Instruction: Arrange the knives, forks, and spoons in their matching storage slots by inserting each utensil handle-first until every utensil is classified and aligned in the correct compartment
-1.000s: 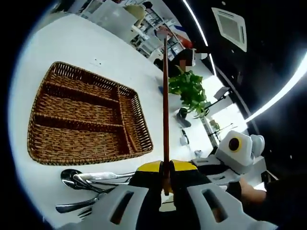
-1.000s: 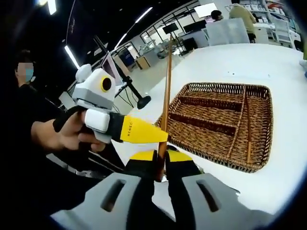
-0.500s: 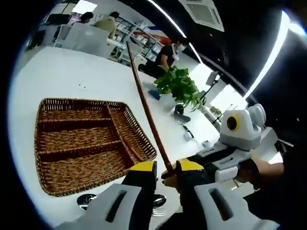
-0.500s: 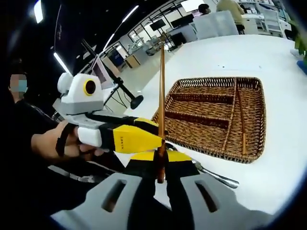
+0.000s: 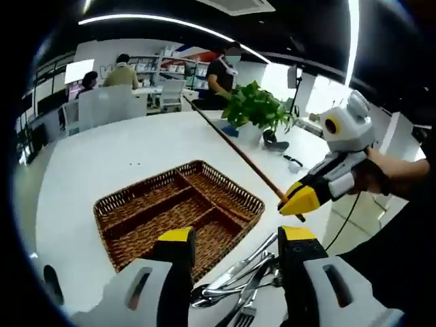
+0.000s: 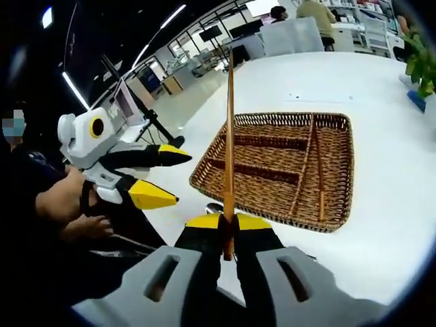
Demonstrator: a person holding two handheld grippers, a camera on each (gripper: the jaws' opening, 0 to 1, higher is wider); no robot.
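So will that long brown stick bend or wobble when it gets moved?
Probably not. The stick looks straight and wooden, so likely stiff. It's thin, so probably light. The right gripper pinches only its bottom end, so the top might swing. It looks round, so it may roll if dropped on the table.

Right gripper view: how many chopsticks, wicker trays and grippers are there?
Chopsticks: 2, one held upright, one lying in the tray's narrow compartment
Wicker cutlery tray: 1
Grippers: 2, right gripper, left gripper
Total: 5
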